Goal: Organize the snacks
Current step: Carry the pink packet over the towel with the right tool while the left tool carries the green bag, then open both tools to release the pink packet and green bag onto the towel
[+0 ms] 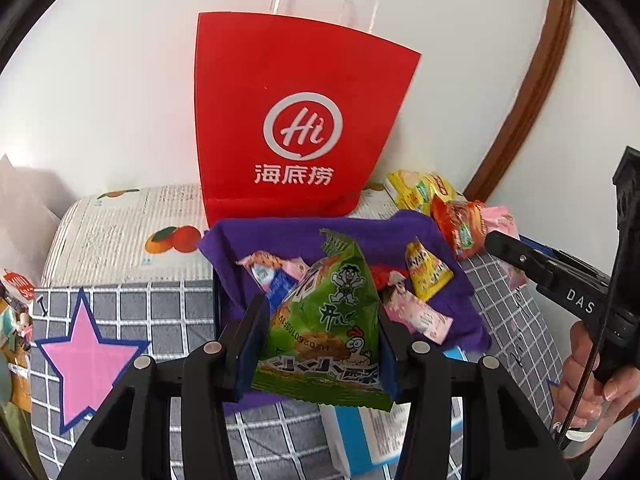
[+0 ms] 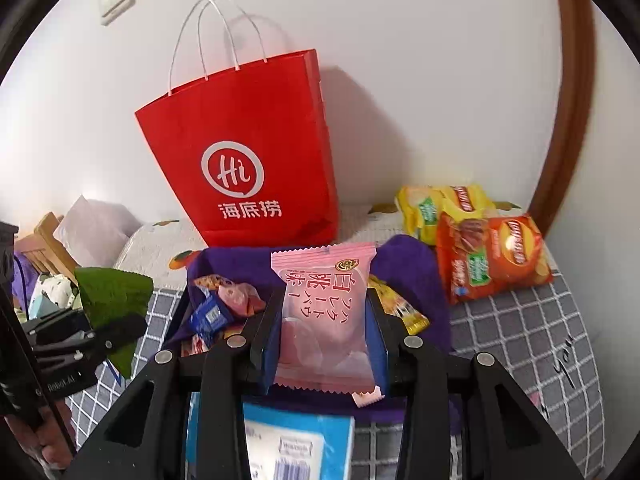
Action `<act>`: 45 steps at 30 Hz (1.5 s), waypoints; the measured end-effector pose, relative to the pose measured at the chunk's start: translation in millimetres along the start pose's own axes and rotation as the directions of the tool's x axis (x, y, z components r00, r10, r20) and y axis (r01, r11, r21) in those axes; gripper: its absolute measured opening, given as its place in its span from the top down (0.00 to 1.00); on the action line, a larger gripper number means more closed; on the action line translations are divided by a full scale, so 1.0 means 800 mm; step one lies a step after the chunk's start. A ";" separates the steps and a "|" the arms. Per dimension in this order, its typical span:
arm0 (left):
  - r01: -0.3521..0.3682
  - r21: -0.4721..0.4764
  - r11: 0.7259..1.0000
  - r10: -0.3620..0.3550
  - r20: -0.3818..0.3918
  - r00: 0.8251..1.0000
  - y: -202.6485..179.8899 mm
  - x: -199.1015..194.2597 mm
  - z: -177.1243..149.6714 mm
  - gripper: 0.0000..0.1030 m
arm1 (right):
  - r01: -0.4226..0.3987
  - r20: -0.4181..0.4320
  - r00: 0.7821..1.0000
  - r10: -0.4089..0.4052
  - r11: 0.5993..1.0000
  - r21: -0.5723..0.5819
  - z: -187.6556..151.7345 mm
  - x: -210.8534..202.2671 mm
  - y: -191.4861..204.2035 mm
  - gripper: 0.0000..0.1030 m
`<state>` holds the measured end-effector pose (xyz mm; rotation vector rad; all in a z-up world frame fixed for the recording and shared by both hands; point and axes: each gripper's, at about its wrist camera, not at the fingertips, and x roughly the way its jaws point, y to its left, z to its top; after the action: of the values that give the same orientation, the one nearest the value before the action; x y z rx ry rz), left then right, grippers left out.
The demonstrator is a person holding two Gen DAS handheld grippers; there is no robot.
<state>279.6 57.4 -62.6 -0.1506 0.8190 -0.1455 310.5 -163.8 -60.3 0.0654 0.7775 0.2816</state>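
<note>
- Snacks were the matter at hand: the left gripper (image 1: 318,344) was clenched on a green snack packet (image 1: 326,320), its blue pads pressing the packet's two sides, with the packet held clear above the purple-lined box (image 1: 448,280).
- The right gripper (image 2: 326,340) was clenched on a pink snack packet (image 2: 324,312), which stood upright between the pads, also over the box.
- Inside the purple-lined box lay several small wrapped snacks: a blue packet (image 2: 211,314), a yellow packet (image 1: 426,274) and pink wrappers (image 1: 420,316).
- A red paper bag (image 1: 292,136) with white handles and a white "Hi" logo stood upright just behind the box, against the white wall.
- To the right of the box, on the checked cloth (image 2: 520,332), lay an orange crisp bag (image 2: 492,258) and, just behind it and touching it, a yellow crisp bag (image 2: 436,208).
- A blue-and-white carton (image 2: 296,452) lay at the near edge of the box, below the right gripper.
- In the left wrist view the right gripper's black body came in from the right edge, with a person's hand (image 1: 588,384) wrapped round its handle.
- A pink star (image 1: 86,354) with a dark blue border was printed on the cloth left of the box.
</note>
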 end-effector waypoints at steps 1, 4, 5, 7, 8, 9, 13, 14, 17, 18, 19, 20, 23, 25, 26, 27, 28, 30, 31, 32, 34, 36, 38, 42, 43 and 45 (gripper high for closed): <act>-0.002 -0.006 1.000 0.002 0.000 1.000 0.001 0.002 0.005 0.55 | -0.005 -0.005 1.000 0.005 1.000 -0.003 0.005 0.005 0.001 0.64; 0.003 -0.022 1.000 -0.003 -0.001 1.000 0.003 0.010 0.018 0.55 | -0.016 -0.003 1.000 0.016 1.000 -0.012 0.016 0.017 0.003 0.64; 0.009 -0.026 1.000 -0.009 -0.001 1.000 0.003 0.014 0.022 0.55 | -0.024 -0.002 1.000 0.024 1.000 -0.013 0.019 0.021 0.002 0.64; 0.013 -0.036 0.999 -0.014 -0.004 1.000 0.002 0.021 0.027 0.55 | -0.046 -0.005 0.999 0.046 0.999 -0.006 0.021 0.030 -0.001 0.64; 0.015 -0.039 0.999 -0.015 -0.007 1.000 0.001 0.025 0.029 0.55 | -0.057 -0.011 0.998 0.057 0.998 -0.001 0.020 0.036 -0.004 0.64; 0.015 -0.040 0.999 -0.016 -0.011 1.000 0.001 0.030 0.031 0.55 | -0.066 -0.026 0.997 0.066 0.998 0.002 0.020 0.044 -0.007 0.64; 0.004 -0.043 0.999 -0.005 -0.018 1.000 -0.001 0.048 0.041 0.55 | -0.050 -0.085 0.995 0.049 0.999 -0.003 0.018 0.066 -0.019 0.64; 0.005 -0.046 0.999 -0.006 -0.018 1.000 0.000 0.052 0.043 0.55 | -0.047 -0.096 0.994 0.046 0.999 -0.009 0.017 0.069 -0.021 0.64; 0.022 -0.065 0.998 -0.023 -0.016 1.000 0.008 0.061 0.039 0.55 | -0.047 -0.107 0.993 0.046 0.999 -0.009 0.017 0.073 -0.030 0.64; 0.014 -0.069 0.998 -0.017 -0.035 0.999 0.010 0.069 0.038 0.55 | -0.048 -0.113 0.992 0.047 0.999 -0.004 0.017 0.076 -0.032 0.64; 0.002 -0.052 0.999 -0.005 -0.054 0.999 0.010 0.074 0.035 0.55 | -0.051 -0.129 0.990 0.051 0.999 0.004 0.017 0.079 -0.036 0.64; -0.004 -0.043 0.999 0.001 -0.058 0.998 0.010 0.077 0.034 0.55 | -0.059 -0.154 0.986 0.060 0.998 0.012 0.016 0.084 -0.038 0.64; 0.000 -0.057 0.998 -0.003 -0.065 0.998 0.016 0.082 0.033 0.55 | -0.067 -0.184 0.981 0.068 0.998 0.008 0.012 0.095 -0.041 0.64; 0.011 -0.051 0.999 -0.015 -0.076 0.997 0.015 0.085 0.032 0.55 | -0.049 -0.197 0.979 0.047 0.999 -0.007 0.009 0.102 -0.040 0.64; 0.010 -0.050 0.999 -0.014 -0.077 0.997 0.016 0.086 0.032 0.55 | -0.047 -0.206 0.978 0.043 0.999 -0.010 0.007 0.106 -0.039 0.64; 0.007 -0.050 0.999 -0.011 -0.078 0.997 0.015 0.086 0.031 0.55 | -0.056 -0.217 0.975 0.053 0.998 -0.007 0.005 0.110 -0.040 0.64; 0.006 -0.050 0.999 -0.010 -0.079 0.997 0.015 0.087 0.031 0.55 | -0.067 -0.226 0.972 0.065 0.998 -0.002 0.005 0.112 -0.041 0.64; 0.008 -0.050 0.999 -0.012 -0.083 0.996 0.015 0.087 0.030 0.55 | -0.080 -0.239 0.968 0.080 0.997 0.010 0.003 0.117 -0.043 0.64; 0.007 -0.051 0.999 -0.011 -0.083 0.996 0.015 0.086 0.030 0.55 | -0.075 -0.241 0.967 0.077 0.997 0.017 0.002 0.118 -0.044 0.64; 0.004 -0.052 0.999 -0.009 -0.082 0.997 0.015 0.086 0.029 0.55 | -0.071 -0.243 0.967 0.073 0.997 0.017 0.002 0.119 -0.044 0.64; 0.004 -0.052 0.999 -0.009 -0.082 0.997 0.015 0.086 0.030 0.55 | -0.073 -0.248 0.966 0.073 0.997 0.009 0.001 0.121 -0.044 0.64; 0.005 -0.055 0.998 -0.009 -0.084 0.996 0.016 0.085 0.029 0.55 | -0.074 -0.255 0.964 0.074 0.997 0.008 0.000 0.123 -0.044 0.64; 0.003 -0.056 0.998 -0.008 -0.088 0.996 0.015 0.086 0.028 0.55 | -0.081 -0.258 0.962 0.085 0.996 0.025 0.000 0.125 -0.045 0.64; 0.001 -0.061 0.998 -0.006 -0.095 0.995 0.014 0.087 0.027 0.55 | -0.110 -0.263 0.957 0.125 0.991 0.072 0.000 0.124 -0.050 0.64; 0.000 -0.061 0.998 -0.006 -0.097 0.995 0.014 0.088 0.027 0.55 | -0.107 -0.264 0.957 0.121 0.992 0.066 0.000 0.124 -0.049 0.64; 0.001 -0.061 0.998 -0.007 -0.098 0.995 0.013 0.088 0.026 0.55 | -0.101 -0.273 0.955 0.113 0.993 0.058 -0.001 0.125 -0.049 0.64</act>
<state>343.6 56.4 -100.9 -0.2040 0.9221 -0.1331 386.6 -174.0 -135.8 0.1115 1.0603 0.3820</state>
